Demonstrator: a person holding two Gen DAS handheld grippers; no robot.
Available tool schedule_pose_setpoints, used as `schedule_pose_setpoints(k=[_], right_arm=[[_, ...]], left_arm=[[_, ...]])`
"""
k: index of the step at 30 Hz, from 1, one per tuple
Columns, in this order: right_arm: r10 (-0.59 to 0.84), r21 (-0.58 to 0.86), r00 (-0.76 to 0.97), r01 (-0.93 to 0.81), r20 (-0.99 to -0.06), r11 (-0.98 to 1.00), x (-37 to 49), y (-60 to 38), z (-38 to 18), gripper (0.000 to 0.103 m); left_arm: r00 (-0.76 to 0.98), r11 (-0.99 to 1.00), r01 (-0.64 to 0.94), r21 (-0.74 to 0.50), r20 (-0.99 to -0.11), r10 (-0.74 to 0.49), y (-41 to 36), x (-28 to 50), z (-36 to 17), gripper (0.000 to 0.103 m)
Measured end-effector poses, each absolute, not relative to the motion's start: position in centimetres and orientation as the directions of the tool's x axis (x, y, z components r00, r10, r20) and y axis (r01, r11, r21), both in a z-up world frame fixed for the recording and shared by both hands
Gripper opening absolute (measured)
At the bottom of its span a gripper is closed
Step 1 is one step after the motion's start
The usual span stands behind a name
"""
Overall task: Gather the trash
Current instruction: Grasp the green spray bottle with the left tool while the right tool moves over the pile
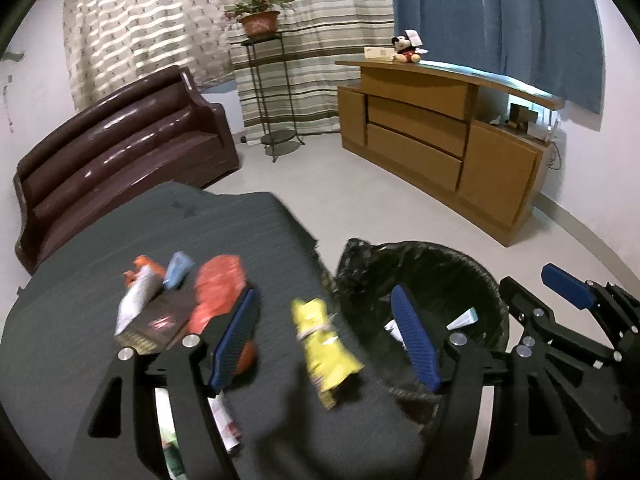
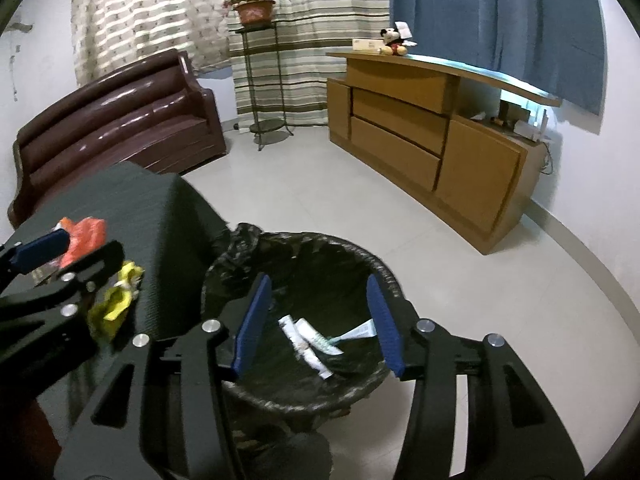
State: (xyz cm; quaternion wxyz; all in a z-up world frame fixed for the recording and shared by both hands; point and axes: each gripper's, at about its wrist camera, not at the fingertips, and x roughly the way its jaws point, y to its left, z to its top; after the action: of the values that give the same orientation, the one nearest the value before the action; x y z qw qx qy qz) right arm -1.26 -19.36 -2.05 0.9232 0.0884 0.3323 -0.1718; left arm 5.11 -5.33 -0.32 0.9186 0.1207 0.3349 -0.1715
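Trash is split between two places: several pieces lie on the dark grey tabletop (image 1: 120, 248), others already sit inside the bin (image 2: 304, 396). On the table, left wrist view: a crumpled yellow wrapper (image 1: 324, 350) nearest the table's right edge, an orange-red wrapper (image 1: 218, 290) partly behind the left gripper's left finger, a dark flat packet (image 1: 160, 322), a silver pouch with orange end (image 1: 138, 294), and a small light-blue wrapper (image 1: 178, 268) just beside it. More paper scraps show under the gripper frame at lower left, too blurred to identify. The bin, lined with a black bag, stands on the pale tiled floor touching the table's right side. Inside it, right wrist view: white tubes or rolled wrappers (image 2: 308, 340) and a white scrap (image 2: 360, 330) on the liner. Left gripper (image 1: 324, 340): jaws apart, nothing pinched; the yellow wrapper appears between the blue pads but lies loose, touching neither. Right gripper (image 2: 316, 324): jaws apart, empty, poised over the bin opening. Background: brown sofa (image 1: 120, 148), potted plant (image 1: 258, 20) on a metal stand, wooden cabinet (image 1: 440, 148) with a plush toy (image 1: 406, 50) on top, striped and blue curtains.
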Motion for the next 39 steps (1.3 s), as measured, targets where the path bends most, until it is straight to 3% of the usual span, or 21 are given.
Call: schedule_pose_setpoints(k=[20, 39], right_arm=[[-0.157, 0.017, 0.749, 0.219, -0.644, 0.976, -2.6, -10.7, -1.1, 0.049], [-0.113, 0.021, 0.751, 0.167, -0.651, 0.986, -2.1, -8.7, -1.2, 0.049]], left_arm=[[0.739, 0.981, 0.154, 0.119, -0.673, -0.034, 8.2, 3.1, -0.7, 0.07], [0.689, 0.985, 0.132, 0.108, -0.724, -0.013, 10.2, 2.7, -3.8, 0.072]])
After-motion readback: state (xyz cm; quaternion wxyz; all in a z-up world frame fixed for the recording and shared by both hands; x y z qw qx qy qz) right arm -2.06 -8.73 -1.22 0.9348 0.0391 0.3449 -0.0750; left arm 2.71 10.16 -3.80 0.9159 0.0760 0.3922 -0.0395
